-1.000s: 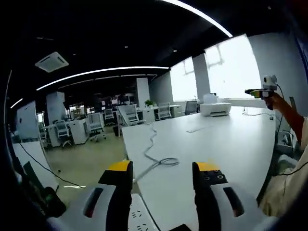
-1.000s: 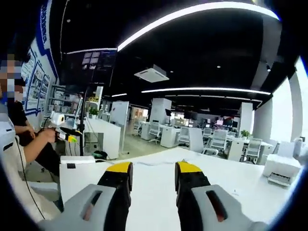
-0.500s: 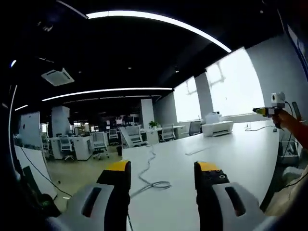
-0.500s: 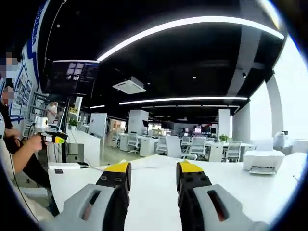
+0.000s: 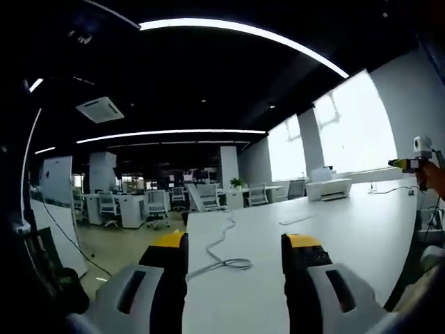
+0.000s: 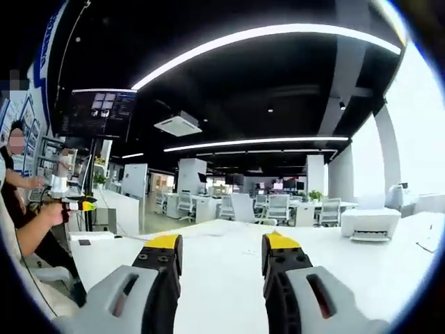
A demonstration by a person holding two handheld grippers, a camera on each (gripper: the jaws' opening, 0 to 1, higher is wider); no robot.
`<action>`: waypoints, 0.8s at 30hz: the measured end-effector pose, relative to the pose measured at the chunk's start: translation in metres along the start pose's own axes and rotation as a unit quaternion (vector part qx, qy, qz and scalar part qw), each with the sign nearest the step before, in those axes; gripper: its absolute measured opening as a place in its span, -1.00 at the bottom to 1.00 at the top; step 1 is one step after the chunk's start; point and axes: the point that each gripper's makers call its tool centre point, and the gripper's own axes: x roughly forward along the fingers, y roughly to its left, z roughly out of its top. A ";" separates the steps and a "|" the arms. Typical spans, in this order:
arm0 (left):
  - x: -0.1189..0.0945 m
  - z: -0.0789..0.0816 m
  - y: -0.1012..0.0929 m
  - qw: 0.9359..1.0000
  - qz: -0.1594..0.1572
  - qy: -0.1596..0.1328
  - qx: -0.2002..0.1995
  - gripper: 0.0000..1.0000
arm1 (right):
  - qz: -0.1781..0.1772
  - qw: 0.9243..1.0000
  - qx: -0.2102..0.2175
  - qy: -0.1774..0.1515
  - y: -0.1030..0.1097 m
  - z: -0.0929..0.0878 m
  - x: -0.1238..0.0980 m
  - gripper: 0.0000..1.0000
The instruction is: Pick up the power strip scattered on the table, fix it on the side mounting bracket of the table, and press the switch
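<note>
Power strip cord [image 5: 221, 259] lies on the white counter [image 5: 334, 223], mid-frame. My left tongs [image 5: 235, 245] and right tongs [image 6: 220, 243] are wide, holding nothing.

table [image 5: 348, 223]: white | cable [image 5: 221, 256]: grey | printer [image 6: 370, 223]: white | gripper [image 5: 235, 245] tips: yellow | ceiling [image 6: 278, 90]: black

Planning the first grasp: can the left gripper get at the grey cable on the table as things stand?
Probably yes. The left gripper is open and empty, and the cable lies loose on the bare white table just ahead of its jaws, nothing between.
</note>
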 end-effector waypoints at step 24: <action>-0.002 -0.033 0.002 1.000 0.019 0.010 -0.007 0.21 | -0.003 1.000 -0.006 0.016 -0.002 -0.032 -0.007 0.08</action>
